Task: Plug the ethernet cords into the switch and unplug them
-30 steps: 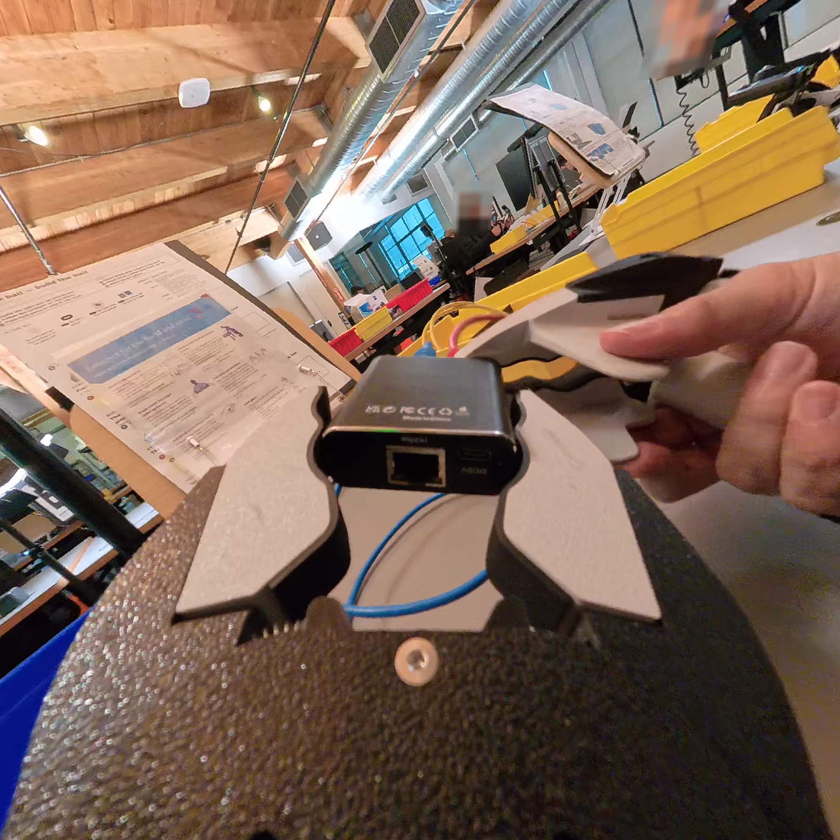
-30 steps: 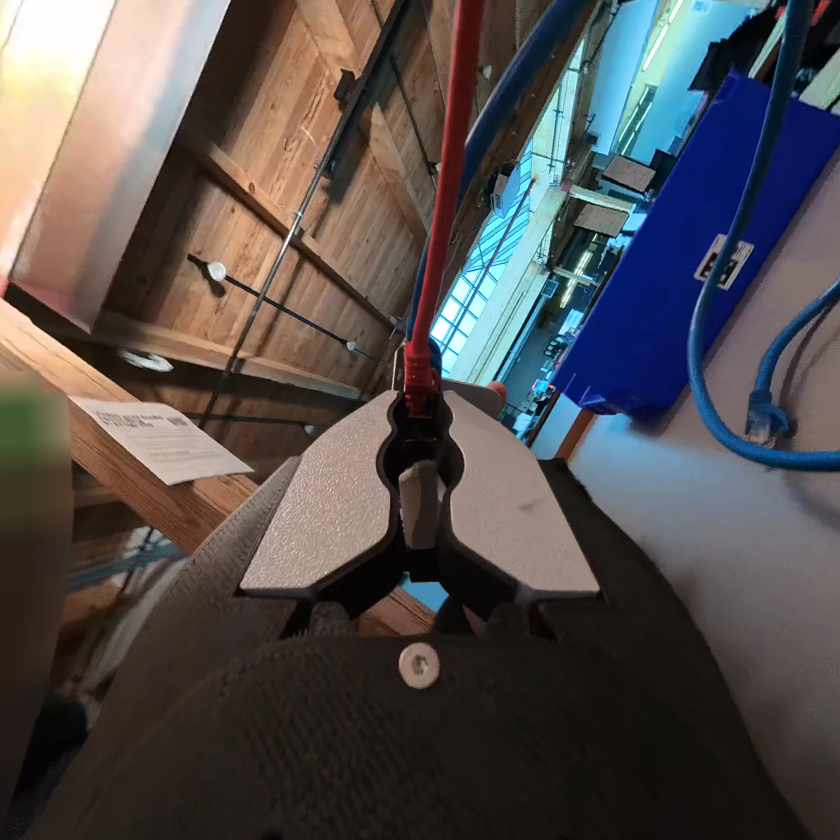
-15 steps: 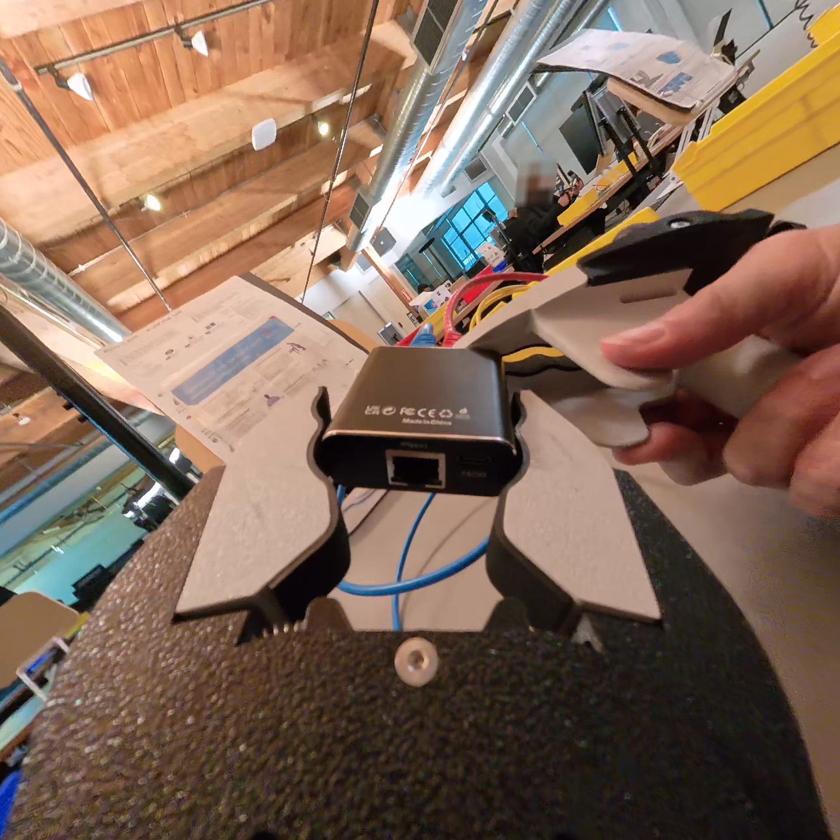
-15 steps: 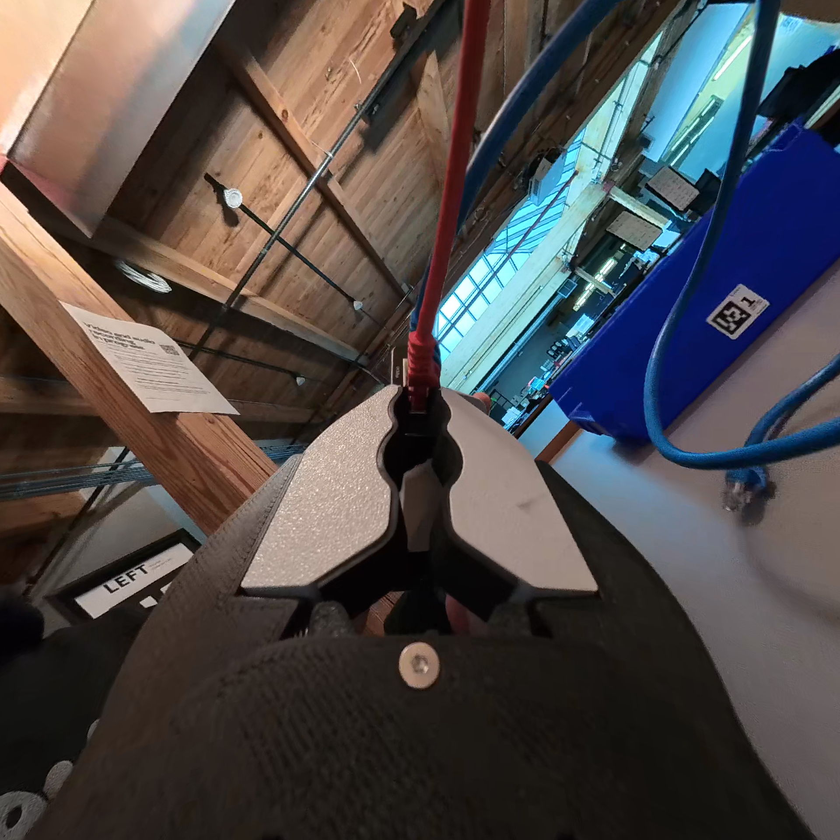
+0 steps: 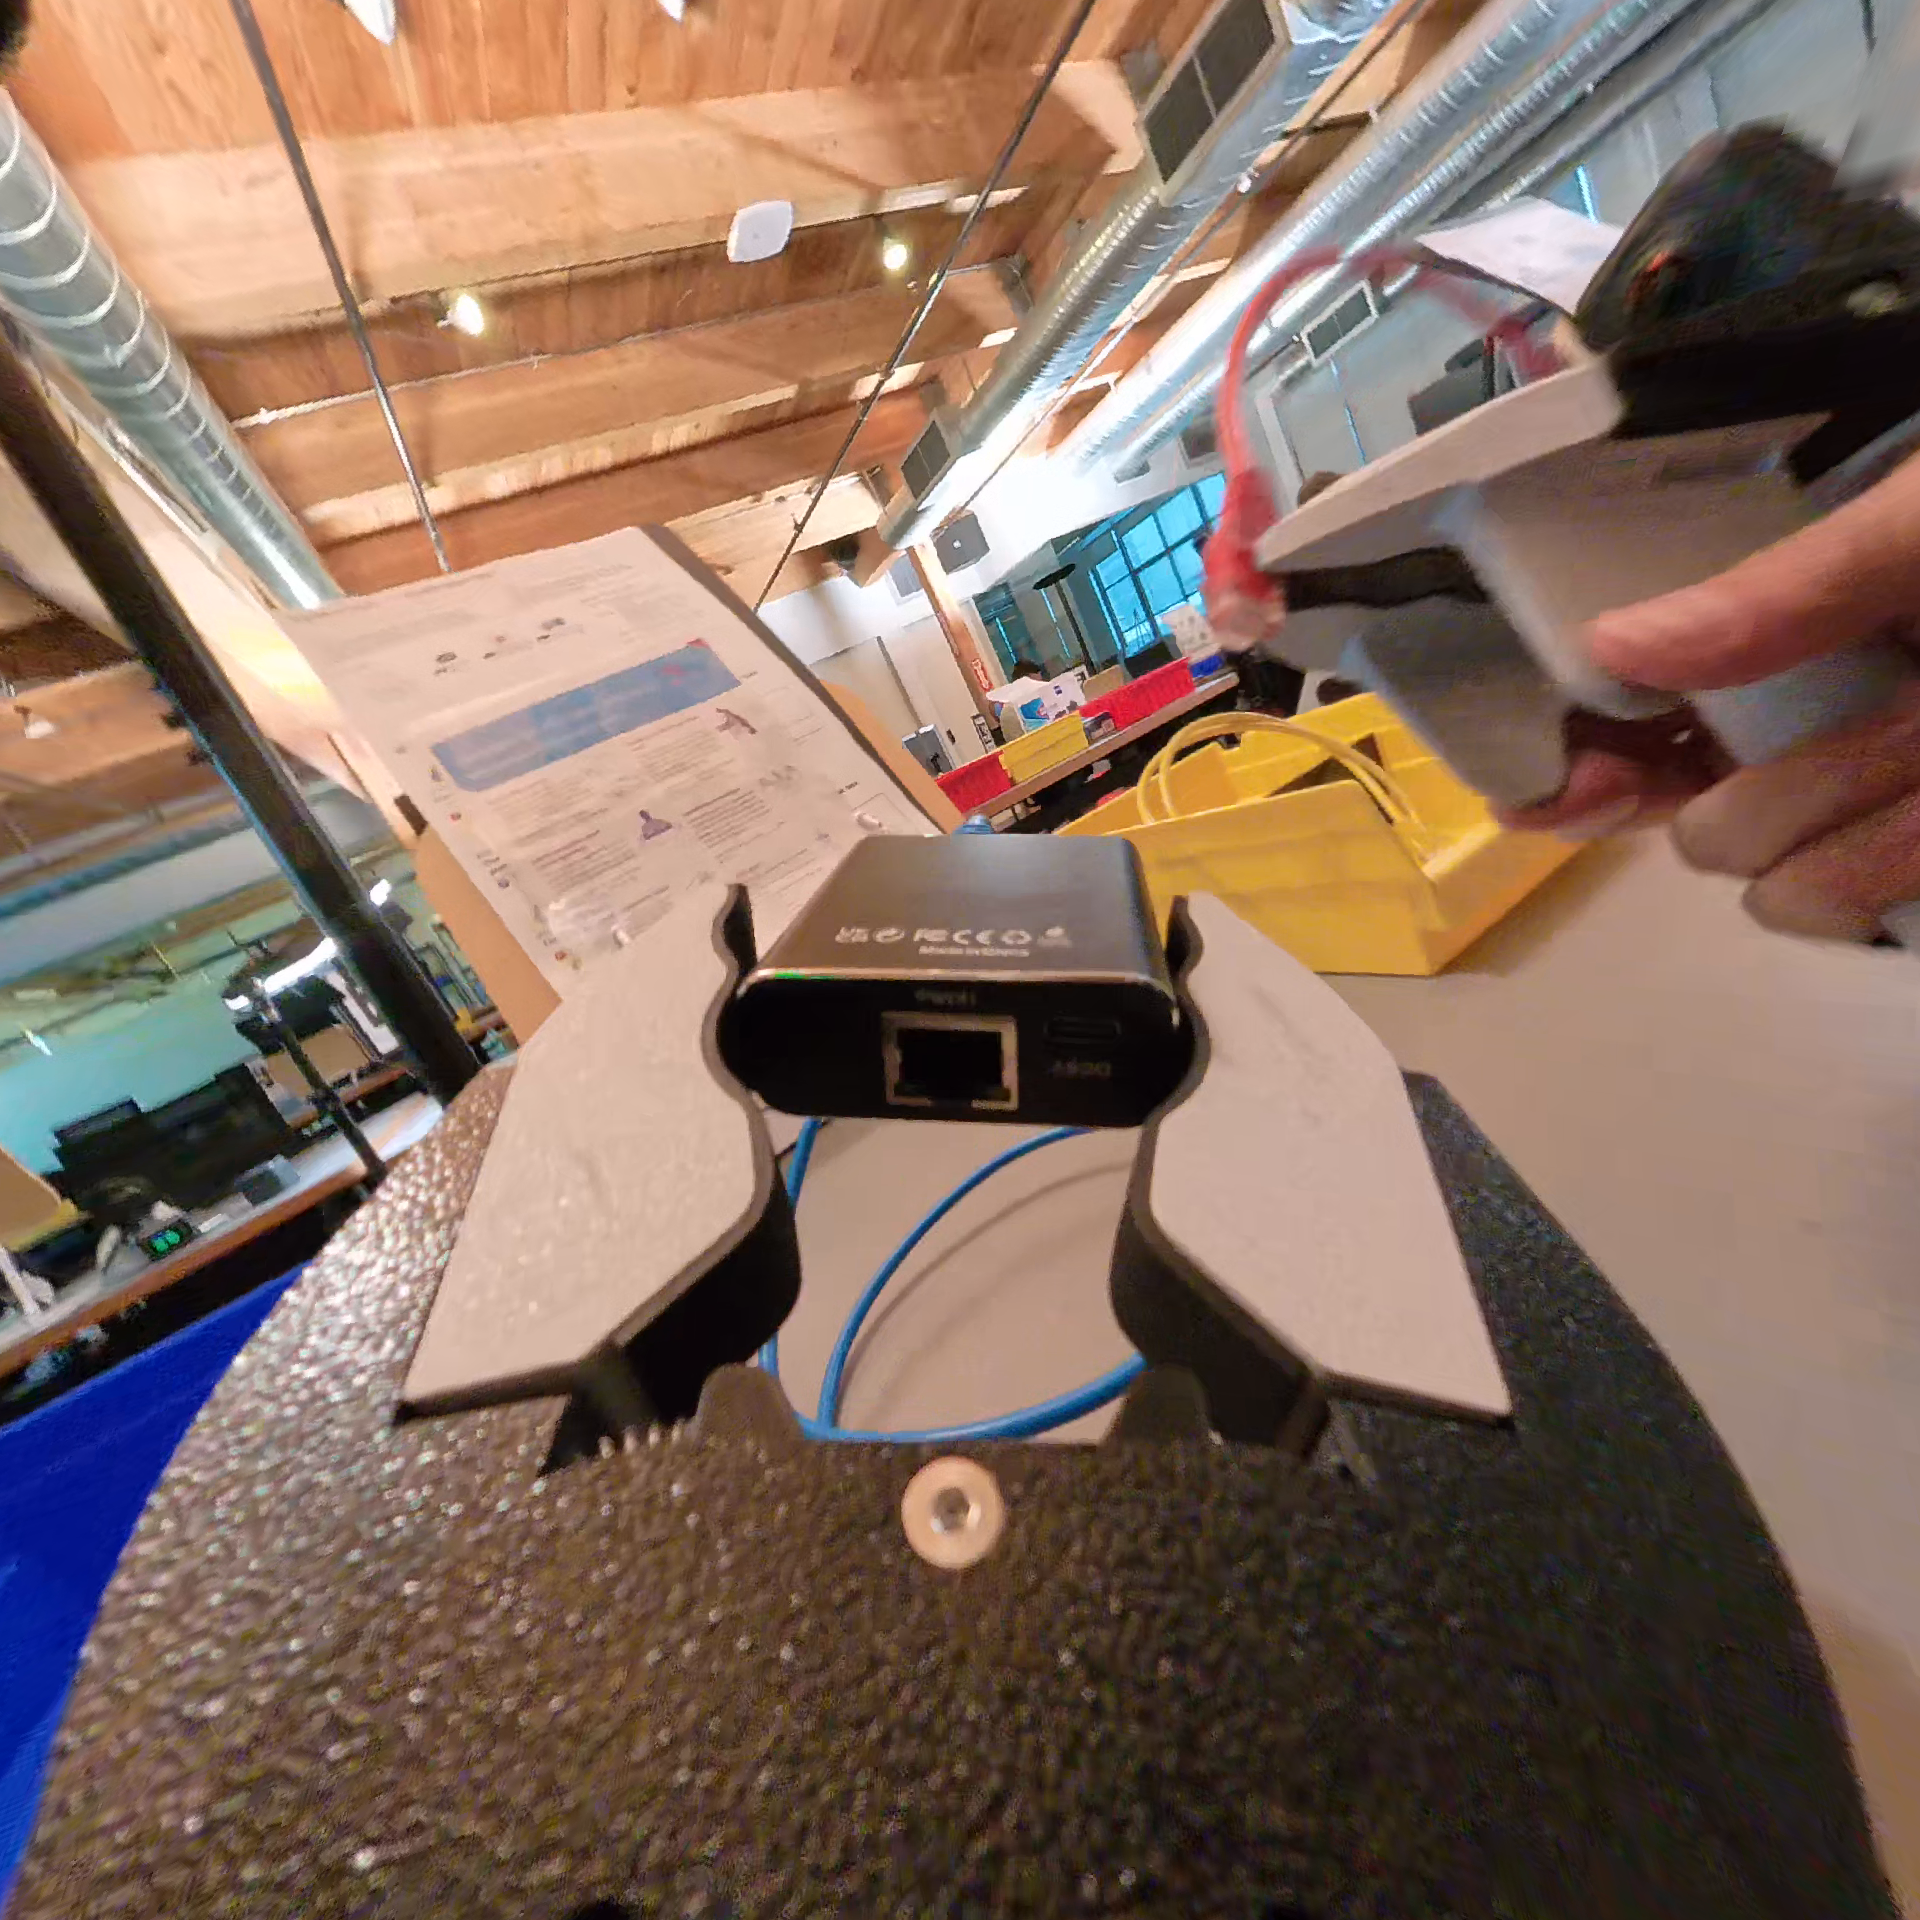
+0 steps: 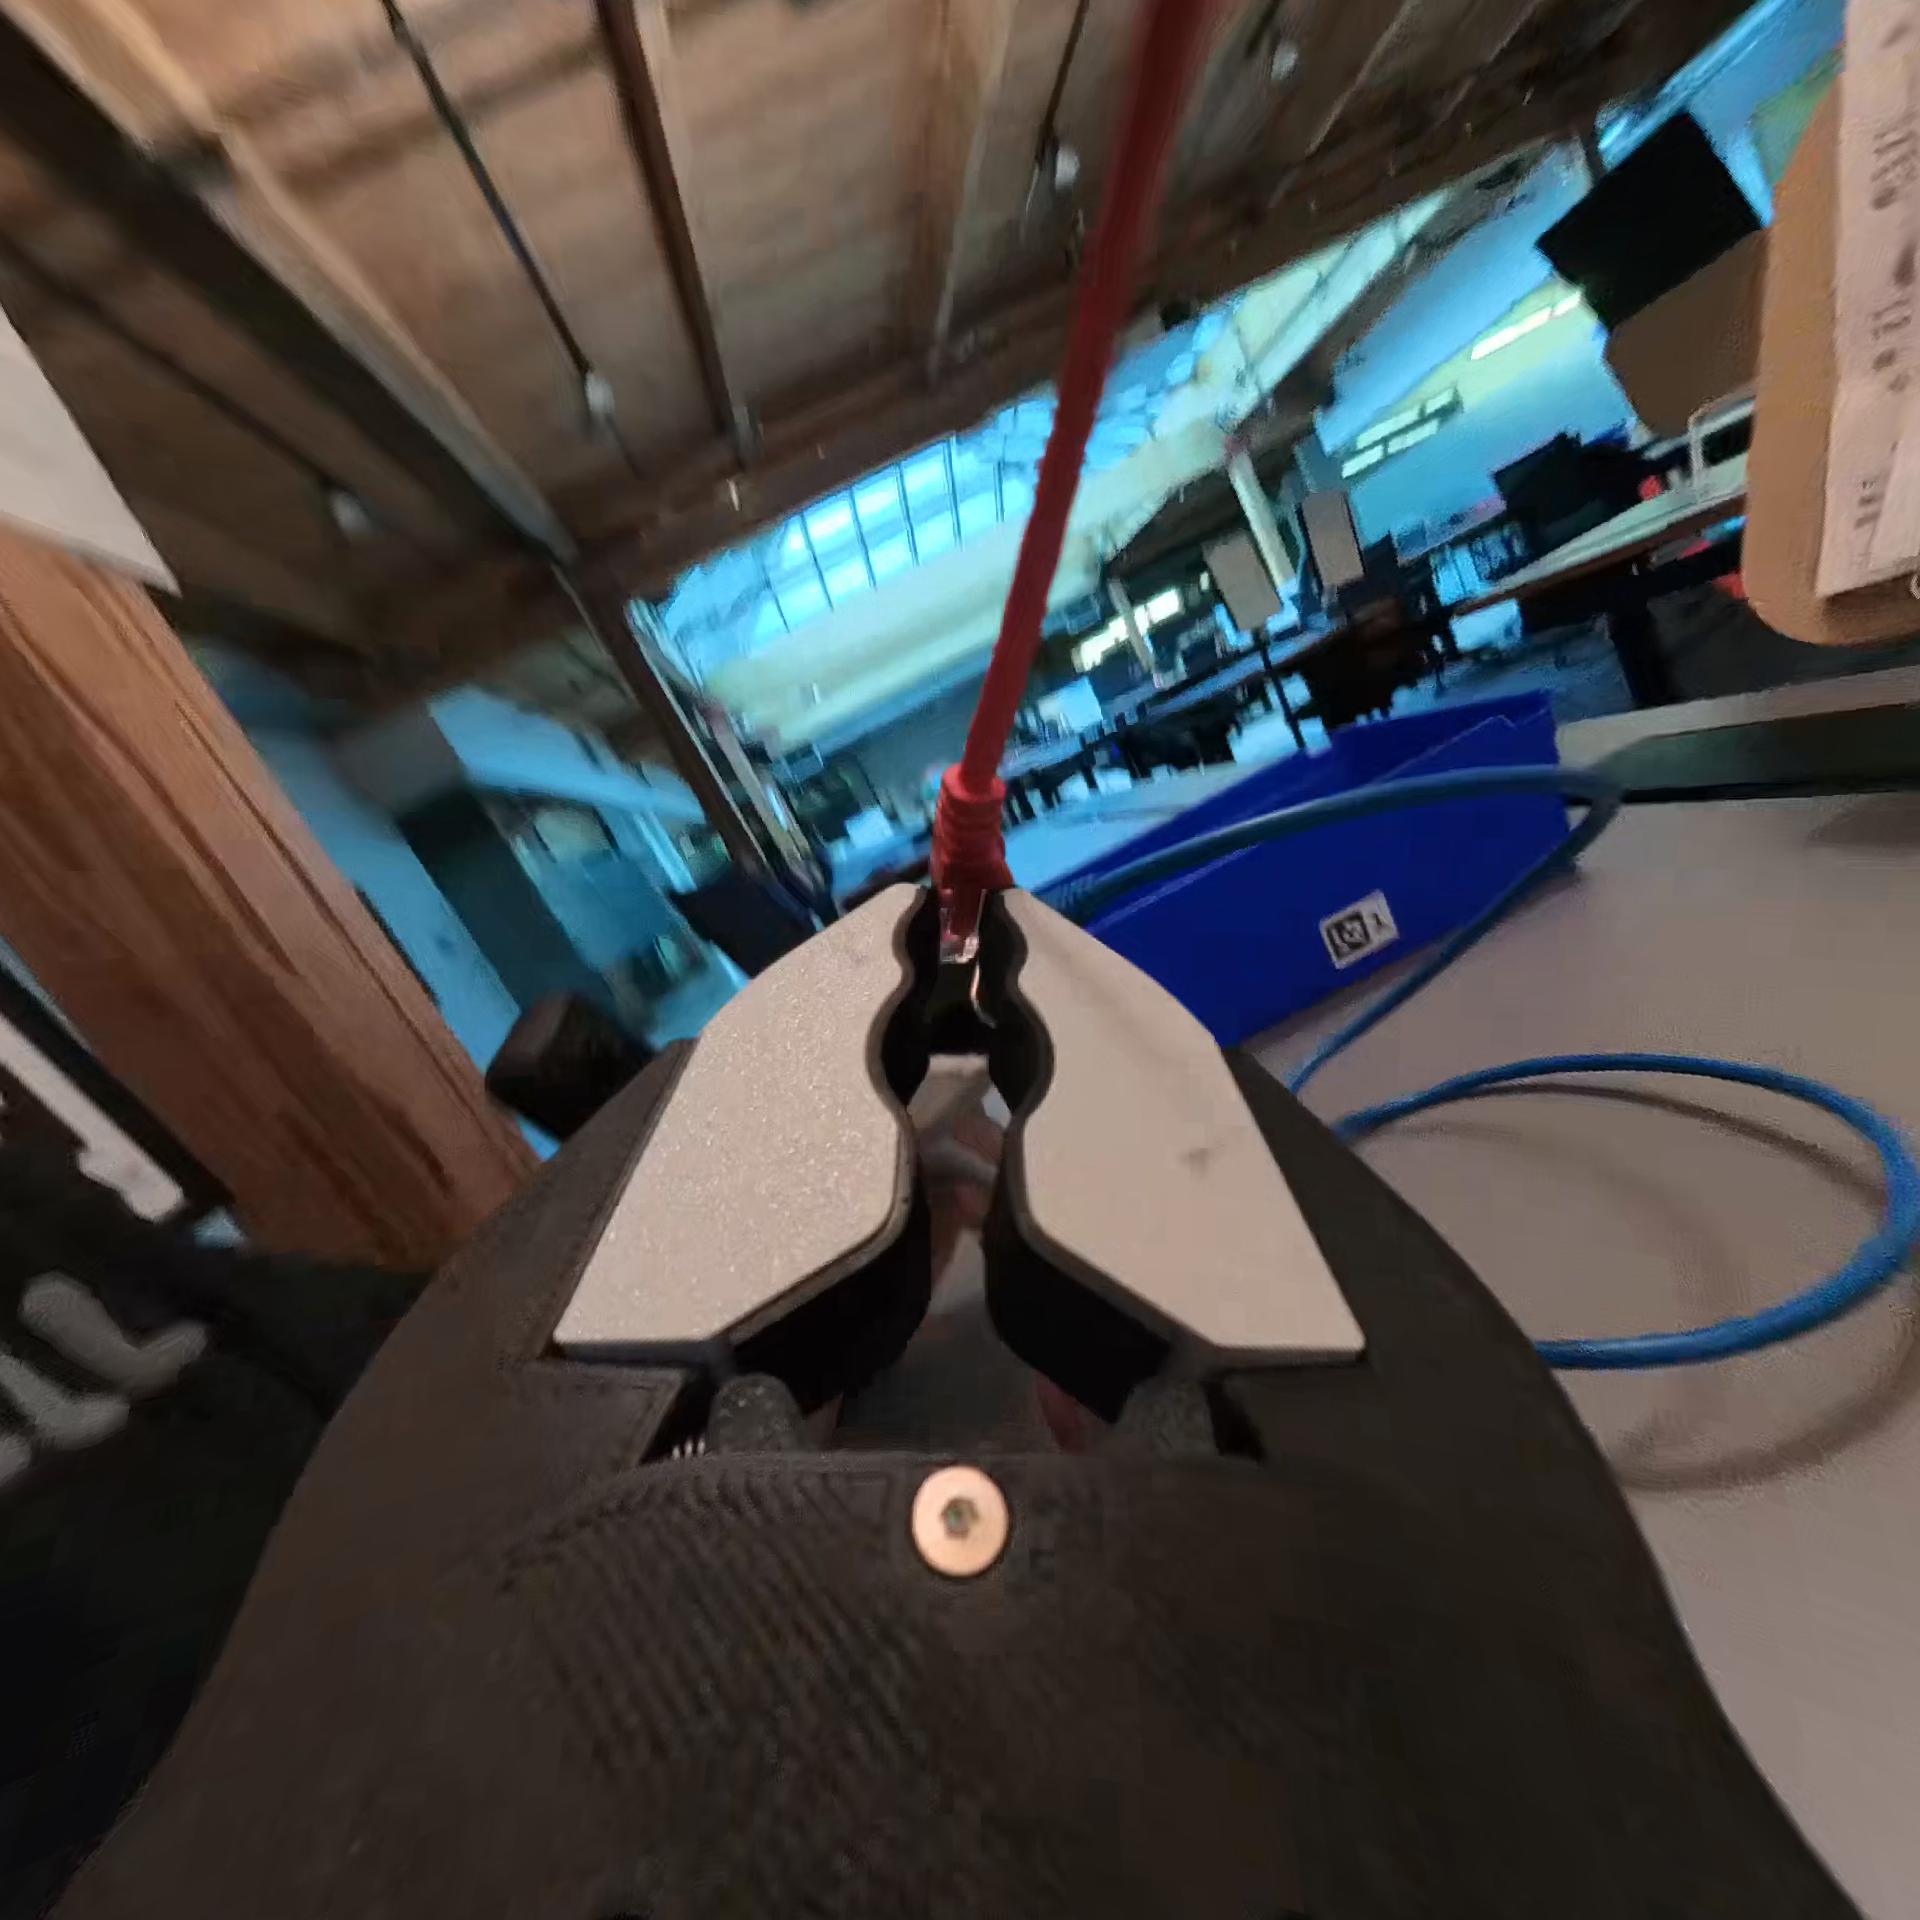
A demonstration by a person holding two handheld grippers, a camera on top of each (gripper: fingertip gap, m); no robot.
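Observation:
My left gripper (image 5: 961, 966) is shut on a small black switch (image 5: 956, 977), held up with an empty ethernet port (image 5: 948, 1060) facing the camera. My right gripper (image 6: 961, 914) is shut on the plug of a red ethernet cord (image 6: 1049, 488); the cord runs up out of view. In the left wrist view the right gripper (image 5: 1278, 561) is up at the right, held by a hand (image 5: 1787, 769), with the red plug (image 5: 1236, 561) at its tip, apart from the switch. A blue ethernet cord (image 6: 1766, 1309) lies looped on the grey table (image 6: 1714, 935) and also shows below the switch (image 5: 883, 1278).
A yellow bin (image 5: 1309, 852) with a yellow cable stands on the table behind the switch. A blue bin (image 6: 1351, 883) sits at the table's far edge. An instruction sheet on a board (image 5: 623, 758) leans at the left. A wooden post (image 6: 208, 935) stands left.
The right gripper has lifted up and away from behind the switch, with the red plug now showing at its tip. The right view has swung down toward the table. The left gripper still holds the switch.

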